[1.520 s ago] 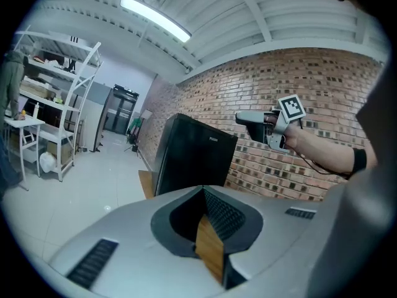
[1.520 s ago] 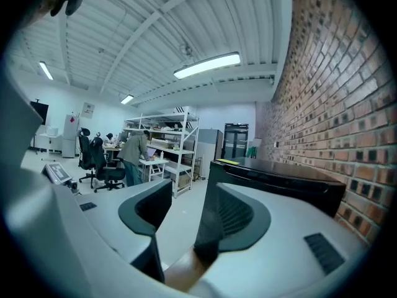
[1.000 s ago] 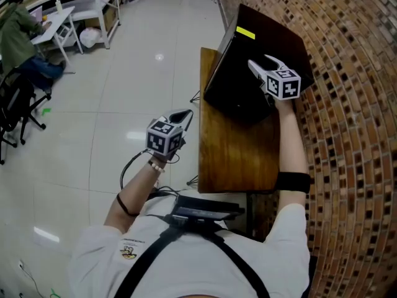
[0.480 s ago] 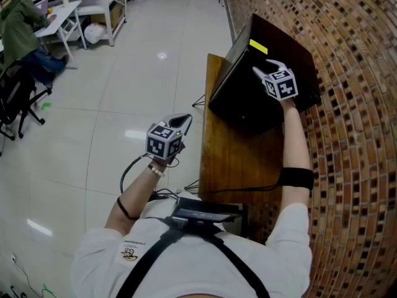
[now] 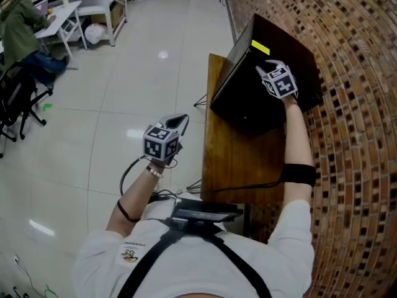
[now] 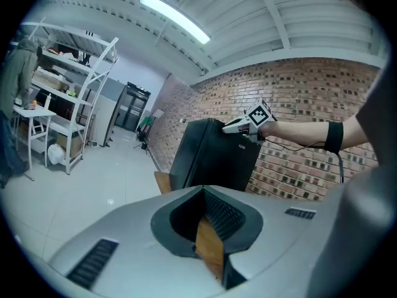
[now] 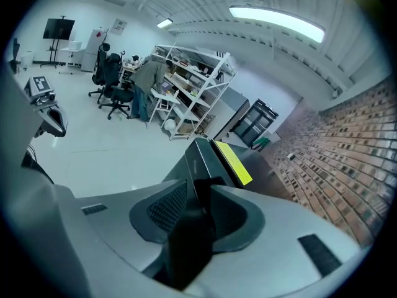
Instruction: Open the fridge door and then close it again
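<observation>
A small black fridge with a yellow label stands on a wooden table against the brick wall. My right gripper sits at the top front edge of the fridge. Its jaws have just been closing, and the top edge of the fridge door now fills the gap of the right gripper. The left gripper hangs over the floor left of the table, shut and empty. In the left gripper view the fridge and the right gripper show ahead of the left gripper.
A brick wall runs along the right, close behind the fridge. A cable lies across the table's near end. Far left are a person at a white desk, black chairs and white shelves.
The right gripper has rolled and come down onto the fridge's top front edge, and its jaws have narrowed. The left gripper has drifted slightly to the left.
</observation>
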Demonstrator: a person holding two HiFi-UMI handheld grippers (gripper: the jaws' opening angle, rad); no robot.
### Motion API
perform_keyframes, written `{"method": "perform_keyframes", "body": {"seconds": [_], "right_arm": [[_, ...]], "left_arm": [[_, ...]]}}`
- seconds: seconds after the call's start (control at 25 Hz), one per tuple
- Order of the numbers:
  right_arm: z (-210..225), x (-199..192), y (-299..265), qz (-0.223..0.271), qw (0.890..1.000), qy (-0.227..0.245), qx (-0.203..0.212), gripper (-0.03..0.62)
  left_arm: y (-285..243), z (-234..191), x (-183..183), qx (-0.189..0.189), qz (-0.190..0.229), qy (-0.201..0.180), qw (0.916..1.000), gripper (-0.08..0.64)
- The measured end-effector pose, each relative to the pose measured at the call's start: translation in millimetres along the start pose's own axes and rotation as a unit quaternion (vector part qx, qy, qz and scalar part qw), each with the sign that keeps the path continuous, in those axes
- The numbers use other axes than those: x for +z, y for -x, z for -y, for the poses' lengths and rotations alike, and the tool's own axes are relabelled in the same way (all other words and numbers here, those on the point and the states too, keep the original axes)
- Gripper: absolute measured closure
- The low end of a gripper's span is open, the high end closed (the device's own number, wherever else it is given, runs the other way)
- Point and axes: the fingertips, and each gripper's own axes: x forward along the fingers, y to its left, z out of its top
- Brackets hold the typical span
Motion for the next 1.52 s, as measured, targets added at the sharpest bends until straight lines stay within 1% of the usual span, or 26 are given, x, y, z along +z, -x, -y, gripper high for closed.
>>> {"method": "perform_keyframes", "body": {"seconds": [0.08, 0.16, 0.28, 0.6, 0.68, 0.76, 0.84, 0.92, 1.08, 1.16, 1.24, 1.52], "right_arm": [[2.3, 0.6, -1.2, -0.010, 1.000, 0.016, -0.012, 0.522], [2.8, -0.7, -2.1, -0.016, 1.000, 0.020, -0.015, 0.522], [1.0, -2.3, -4.1, -0.020, 1.000, 0.016, -0.008, 0.526], [-0.4, -1.0, 1.0, -0.027, 0.999, 0.033, -0.014, 0.540], [-4.1, -3.9, 5.2, -0.029, 0.999, 0.040, -0.008, 0.540], [-15.6, -2.8, 16.9, -0.015, 0.999, 0.044, 0.012, 0.540], [-30.0, 1.7, 30.0, 0.003, 0.998, 0.057, 0.015, 0.528], [-41.5, -0.3, 41.0, 0.007, 0.997, 0.072, 0.011, 0.511], [-58.8, -13.0, 62.8, 0.005, 0.996, 0.085, 0.027, 0.491], [-66.7, -19.3, 77.2, 0.010, 0.995, 0.098, 0.027, 0.483], [-76.2, -25.2, 91.4, 0.017, 0.993, 0.113, 0.025, 0.456], [-112.6, -51.6, 151.3, 0.034, 0.988, 0.148, 0.028, 0.448]], "left_arm": [[0.5, -0.9, -2.8, 0.002, -0.002, 0.001, 1.0000, 0.558], [1.6, -1.9, -5.5, 0.003, -0.004, 0.003, 1.0000, 0.558], [3.6, -5.2, -7.2, 0.006, -0.004, 0.005, 1.0000, 0.558], [14.3, -8.9, -6.3, 0.016, -0.002, 0.006, 0.9999, 0.558], [16.5, -6.2, -8.2, 0.015, -0.003, 0.006, 0.9999, 0.558], [19.5, -6.0, -10.7, 0.015, -0.004, 0.007, 0.9998, 0.558], [20.6, -6.0, -12.2, 0.015, -0.005, 0.008, 0.9999, 0.558], [19.7, 1.1, -14.2, 0.010, -0.006, 0.003, 0.9999, 0.558], [19.1, 24.1, -17.5, -0.003, -0.007, -0.005, 1.0000, 0.558], [20.5, 33.9, -24.0, -0.008, -0.011, -0.008, 0.9999, 0.558], [22.7, 42.4, -32.1, -0.010, -0.015, -0.006, 0.9998, 0.558], [24.0, 90.5, -55.8, -0.035, -0.025, -0.009, 0.9990, 0.558]]}}
